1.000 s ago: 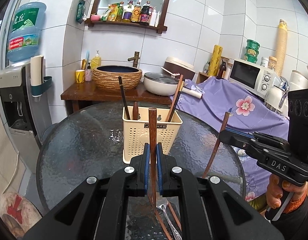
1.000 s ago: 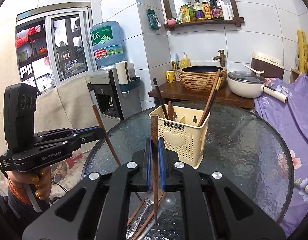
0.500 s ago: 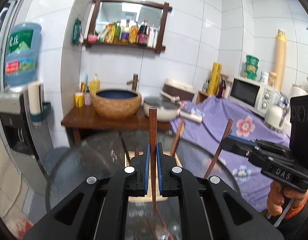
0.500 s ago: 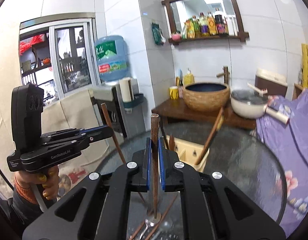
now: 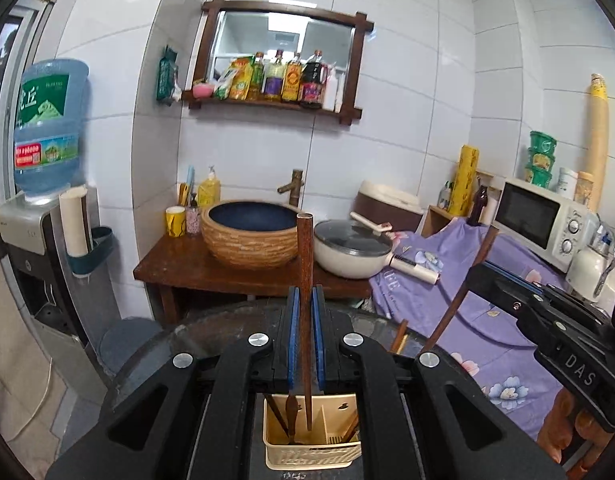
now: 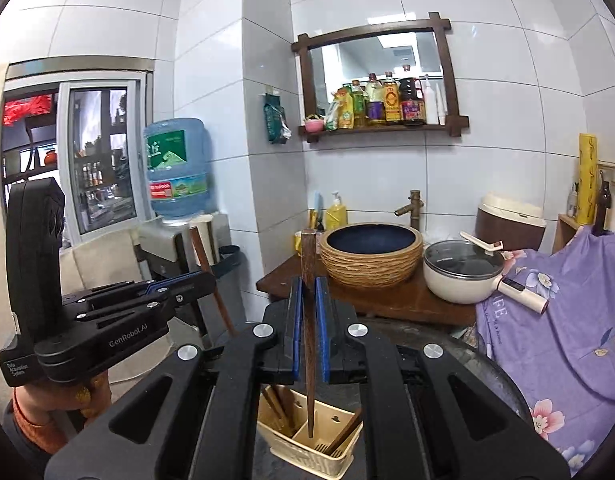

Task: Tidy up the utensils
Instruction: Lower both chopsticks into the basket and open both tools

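Both my left gripper and right gripper clamped chopsticks; black frames hid the holder partly.

Two grippers: left gripper and right gripper, one dark wooden chopstick clamped upright in each. One cream utensil caddy at six o'clock, about three dark utensils inside. One glass table. One basin at twelve o'clock, one lidded pot at one o'clock.
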A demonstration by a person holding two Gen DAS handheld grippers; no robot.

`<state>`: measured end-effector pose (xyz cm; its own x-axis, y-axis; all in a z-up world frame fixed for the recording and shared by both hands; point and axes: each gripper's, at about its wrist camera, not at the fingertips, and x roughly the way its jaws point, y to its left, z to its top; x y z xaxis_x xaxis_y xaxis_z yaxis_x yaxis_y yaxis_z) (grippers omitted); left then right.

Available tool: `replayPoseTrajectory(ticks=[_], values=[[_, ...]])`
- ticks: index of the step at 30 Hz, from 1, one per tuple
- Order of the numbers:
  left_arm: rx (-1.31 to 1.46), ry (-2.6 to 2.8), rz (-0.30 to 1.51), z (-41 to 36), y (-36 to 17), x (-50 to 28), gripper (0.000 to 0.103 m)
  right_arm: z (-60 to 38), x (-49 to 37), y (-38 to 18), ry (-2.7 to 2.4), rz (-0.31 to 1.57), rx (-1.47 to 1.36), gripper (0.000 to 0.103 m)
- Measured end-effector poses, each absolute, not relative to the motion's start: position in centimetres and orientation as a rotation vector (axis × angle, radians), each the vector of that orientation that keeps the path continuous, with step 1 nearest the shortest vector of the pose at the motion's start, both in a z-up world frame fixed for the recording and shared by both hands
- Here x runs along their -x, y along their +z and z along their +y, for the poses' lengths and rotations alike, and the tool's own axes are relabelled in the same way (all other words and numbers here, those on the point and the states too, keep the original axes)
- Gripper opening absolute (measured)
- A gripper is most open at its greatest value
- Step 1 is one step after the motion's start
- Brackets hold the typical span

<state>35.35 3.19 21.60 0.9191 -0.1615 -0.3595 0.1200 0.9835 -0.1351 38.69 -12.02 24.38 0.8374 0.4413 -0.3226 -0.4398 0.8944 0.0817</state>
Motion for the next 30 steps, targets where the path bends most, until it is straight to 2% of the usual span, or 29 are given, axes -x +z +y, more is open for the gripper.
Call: replayPoseTrajectory(ticks=[11, 27, 28, 29, 30], values=[[0.096, -0.126, 0.525, 2.9, 13.3, -37.6, 0.007, -11.9, -41.6, 15.3, 0.440, 0.501, -0.025, 0.008], [0.104, -0.131, 0.581, 2.8, 10.4, -38.2, 0.007, -12.4, -41.8, 13.5, 0.399, 0.520, -0.023, 0.008], [0.107, -0.132, 0.581, 2.8, 10.5, -38.1, 0.008, -12.5, -41.7, 13.4, 0.404, 0.519, -0.029, 0.008], [0.108, -0.129, 0.578, 2.8, 10.5, -37.9, 0.016, -12.6, -41.7, 13.4, 0.404, 0.517, -0.030, 0.008], [0.114, -0.128, 0.567, 2.9, 10.6, -37.5, 0.031, -12.7, -41.5, 13.4, 0.397, 0.512, -0.028, 0.008]])
